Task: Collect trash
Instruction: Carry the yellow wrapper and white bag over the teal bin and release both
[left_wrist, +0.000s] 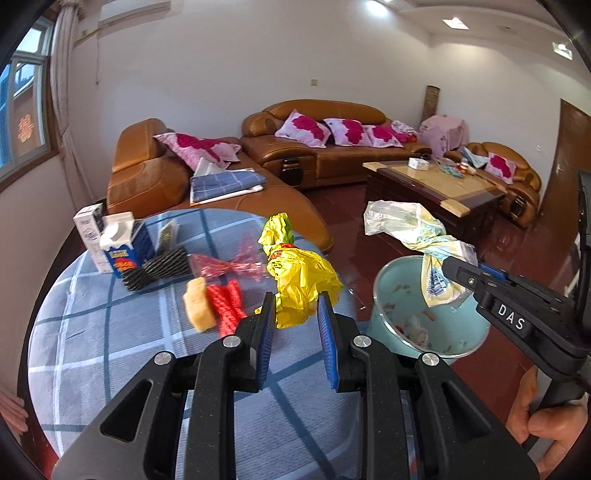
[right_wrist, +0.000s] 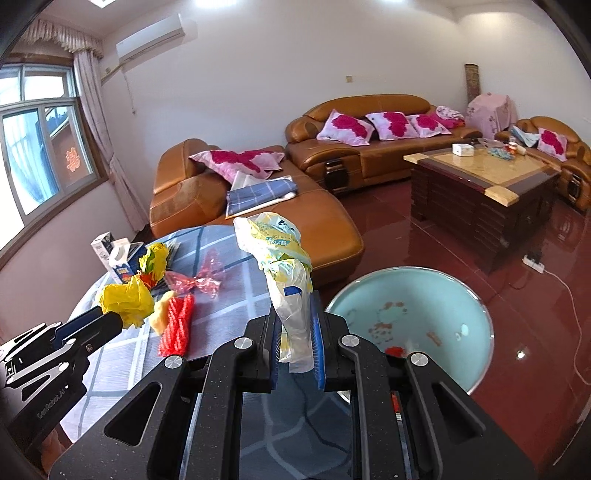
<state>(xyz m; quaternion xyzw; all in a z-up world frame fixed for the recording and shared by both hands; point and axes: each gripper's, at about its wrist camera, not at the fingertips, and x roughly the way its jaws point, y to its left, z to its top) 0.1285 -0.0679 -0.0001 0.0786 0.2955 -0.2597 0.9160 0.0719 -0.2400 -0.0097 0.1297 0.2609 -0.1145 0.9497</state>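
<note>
My left gripper (left_wrist: 296, 314) clamped on yellow bag (left_wrist: 299, 280) over table (left_wrist: 110, 332), my right gripper (right_wrist: 295, 334) pinching clear printed bag (right_wrist: 291, 295) beside teal bin (right_wrist: 461, 295), red rope (left_wrist: 227, 302) and sponge (left_wrist: 199, 308) on the cloth.

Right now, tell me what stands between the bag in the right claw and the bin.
Nothing visible does. The right claw is shut on the pale plastic bag, held in the air just beside the open teal bin, whose mouth is uncovered, with only scraps at the bottom.

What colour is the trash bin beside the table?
Pale teal, with a clear rim; the trash bin shows best in the right wrist view, scraps lying inside.
</note>
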